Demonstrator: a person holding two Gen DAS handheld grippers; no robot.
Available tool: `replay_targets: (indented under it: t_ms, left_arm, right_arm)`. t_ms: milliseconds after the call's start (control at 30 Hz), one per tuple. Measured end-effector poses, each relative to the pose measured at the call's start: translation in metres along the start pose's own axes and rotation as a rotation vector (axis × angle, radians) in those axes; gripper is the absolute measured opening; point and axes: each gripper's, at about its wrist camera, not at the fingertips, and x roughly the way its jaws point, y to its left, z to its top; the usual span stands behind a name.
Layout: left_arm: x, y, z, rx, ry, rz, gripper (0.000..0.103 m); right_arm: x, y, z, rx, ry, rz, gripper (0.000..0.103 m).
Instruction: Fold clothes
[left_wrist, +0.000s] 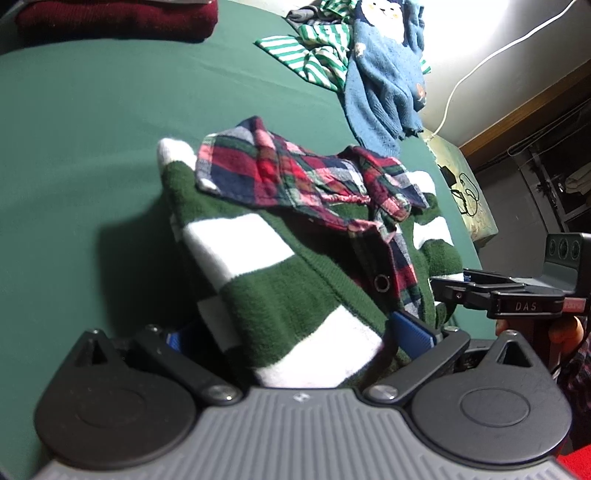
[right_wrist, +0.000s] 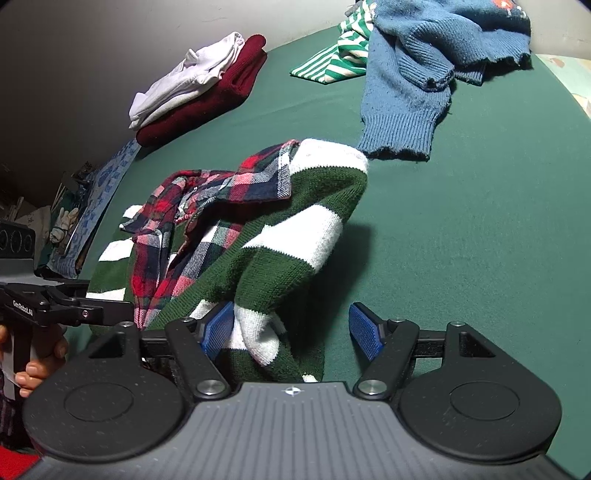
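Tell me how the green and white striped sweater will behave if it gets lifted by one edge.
The green and white striped sweater is probably floppy: its thick knit already bunches and droops. The plaid shirt draped on top would likely slide off or come along. It probably grips well, being fuzzy rather than slick.

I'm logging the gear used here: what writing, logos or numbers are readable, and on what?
"DAS": white letters on the black clamp of the right tongs, seen from the left wrist.
"GenRobot.AI": small, slightly blurred white print on the black body of the left tongs, seen from the right wrist.
Nothing readable on the clothes.
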Motion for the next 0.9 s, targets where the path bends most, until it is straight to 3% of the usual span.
replay_targets:
  t_ms: [200,533,900]
  left_arm:
    - [0.002,-0.01,-0.006,-0.007,-0.046,0.063,0.102]
    - [0.009,-0.022,-0.004,0.004,-0.074,0.152,0.102]
    - [0.012,-0.024,-0.001,0.008,-0.062,0.175,0.102]
  right_arm:
    - [0.002,0.007,-0.003,0.001,-0.027,-0.02,0.071]
    - [0.001,0.017,-0.008,-0.013,-0.073,-0.011,0.055]
    - [0.005,0.014,-0.012,0.028,-0.105,-0.023,0.062]
